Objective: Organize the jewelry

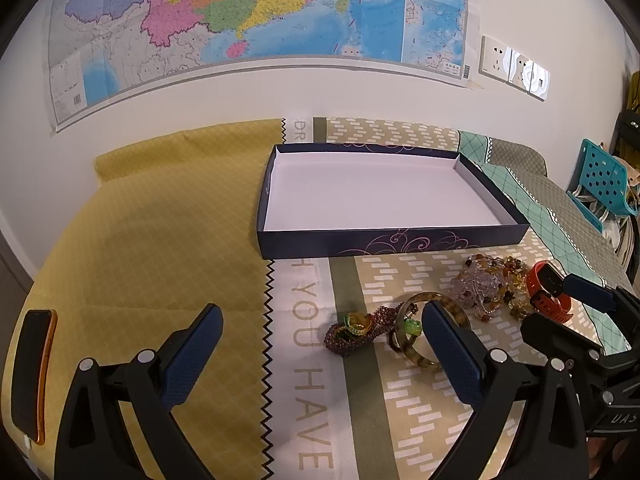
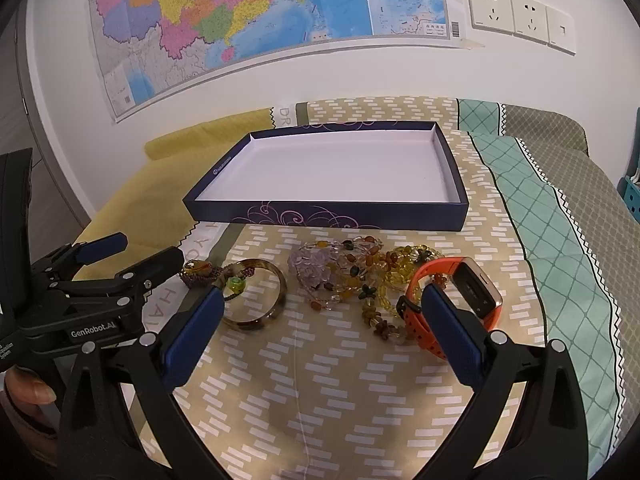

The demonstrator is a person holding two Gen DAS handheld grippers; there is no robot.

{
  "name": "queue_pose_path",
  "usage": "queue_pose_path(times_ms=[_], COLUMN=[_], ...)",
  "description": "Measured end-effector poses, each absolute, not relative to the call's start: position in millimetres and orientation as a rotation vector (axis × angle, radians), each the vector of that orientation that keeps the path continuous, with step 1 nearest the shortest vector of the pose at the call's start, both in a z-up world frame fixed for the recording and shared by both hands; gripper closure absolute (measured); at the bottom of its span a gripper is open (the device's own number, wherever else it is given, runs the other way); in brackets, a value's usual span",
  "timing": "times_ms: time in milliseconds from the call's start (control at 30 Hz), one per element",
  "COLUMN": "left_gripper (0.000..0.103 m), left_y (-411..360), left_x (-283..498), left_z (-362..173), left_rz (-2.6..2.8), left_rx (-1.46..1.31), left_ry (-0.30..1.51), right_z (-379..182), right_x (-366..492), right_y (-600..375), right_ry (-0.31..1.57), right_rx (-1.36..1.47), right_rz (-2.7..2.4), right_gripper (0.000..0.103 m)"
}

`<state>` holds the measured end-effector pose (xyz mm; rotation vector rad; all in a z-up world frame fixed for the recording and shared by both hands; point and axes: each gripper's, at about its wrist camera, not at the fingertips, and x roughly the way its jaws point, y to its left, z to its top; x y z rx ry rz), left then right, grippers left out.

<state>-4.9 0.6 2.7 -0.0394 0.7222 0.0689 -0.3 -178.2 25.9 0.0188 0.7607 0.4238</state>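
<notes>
Left wrist view: left gripper (image 1: 322,322) jaws stood wide apart, nothing between them; purple beaded piece (image 1: 352,330) and bangle (image 1: 434,330) lay just beyond the right jaw, box (image 1: 400,242) farther ahead. Right wrist view: right gripper (image 2: 322,308) jaws spread wide, empty; bead pile (image 2: 352,276) ahead between them, orange watch (image 2: 460,300) at the right jaw, on the bed (image 2: 320,380).

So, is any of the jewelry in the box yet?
No, the box shows only its bare white floor; the bangle and beaded pile lie on the cloth in front.

Bed (image 2: 560,240) with box (image 2: 328,212), jewelry (image 2: 352,276)
</notes>
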Motion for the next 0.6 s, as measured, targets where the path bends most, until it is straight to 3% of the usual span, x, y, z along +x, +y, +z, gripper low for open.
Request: queue_pose_path(times_ms=[600], left_gripper=[0.007], left_y=[0.2], left_x=[-4.6], left_z=[4.7], left_rz=[0.072], left_rx=[-0.031], left_ry=[0.719], right_z=[24.8], right_x=[2.0], right_y=[-178.6], right_ry=[0.762], right_rx=[0.041], right_rz=[0.438], right_gripper=[0.006])
